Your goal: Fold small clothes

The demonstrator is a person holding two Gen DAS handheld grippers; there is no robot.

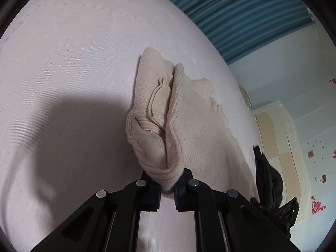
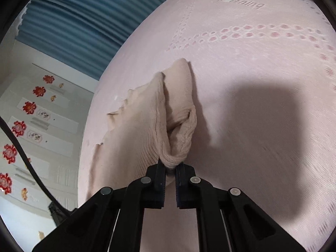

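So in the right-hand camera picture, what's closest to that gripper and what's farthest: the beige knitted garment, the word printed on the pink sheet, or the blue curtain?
1. Beige knitted garment: pinched in the right gripper, straight ahead.
2. Printed word on the pink sheet: farther across the bed, upper right.
3. Blue curtain: beyond the bed's edge, upper left, farthest.

Pink patterned bedsheet [image 1: 63,84], blue curtain [image 1: 241,10], red wall decorations [image 2: 19,128]

Beige ribbed garment [image 1: 189,130] — pale pink dotted bedsheet [image 2: 262,67] — blue curtain [image 1: 241,14].
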